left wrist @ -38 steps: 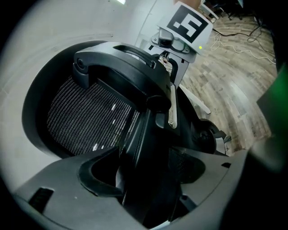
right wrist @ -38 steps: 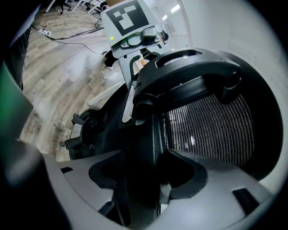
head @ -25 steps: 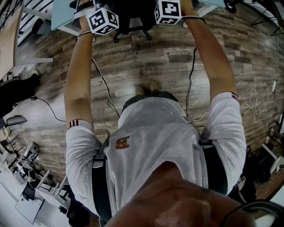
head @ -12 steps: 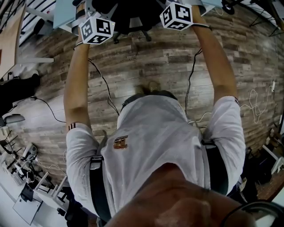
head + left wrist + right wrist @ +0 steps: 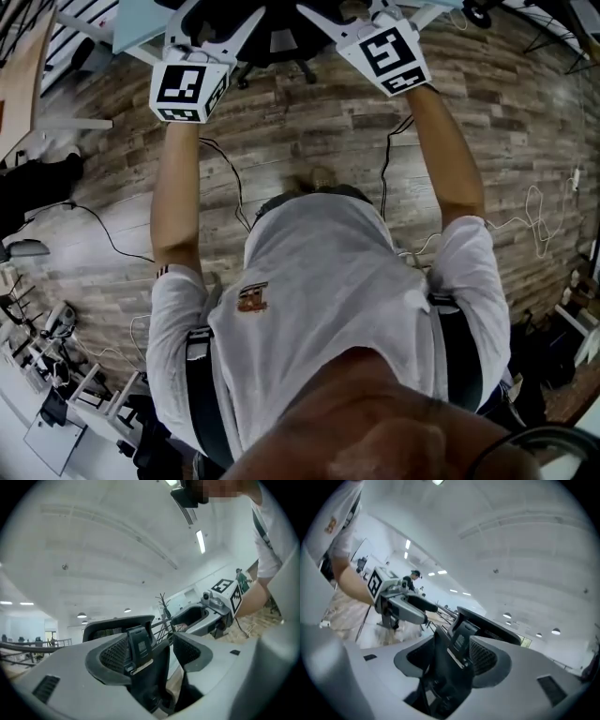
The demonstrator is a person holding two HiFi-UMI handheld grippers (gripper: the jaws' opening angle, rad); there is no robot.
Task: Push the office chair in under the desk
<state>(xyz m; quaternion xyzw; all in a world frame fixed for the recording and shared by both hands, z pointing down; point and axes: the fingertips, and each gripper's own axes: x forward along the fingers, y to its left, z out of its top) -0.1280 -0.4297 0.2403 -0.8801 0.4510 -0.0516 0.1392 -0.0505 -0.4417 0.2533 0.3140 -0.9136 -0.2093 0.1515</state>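
Your left gripper (image 5: 153, 654) fills the lower frame, jaws apart. The black spine of the office chair (image 5: 138, 645) stands between them, its mesh headrest (image 5: 115, 626) just above. Your right gripper (image 5: 199, 616) and its marker cube (image 5: 228, 592) sit centre right, your forearm (image 5: 255, 597) behind. Ceiling lights (image 5: 200, 541) cross the upper frame.

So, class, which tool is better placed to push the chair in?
Right, narrowly: the right tool sits further forward, its open jaws framing the back of the office chair. The left tool frames it too.
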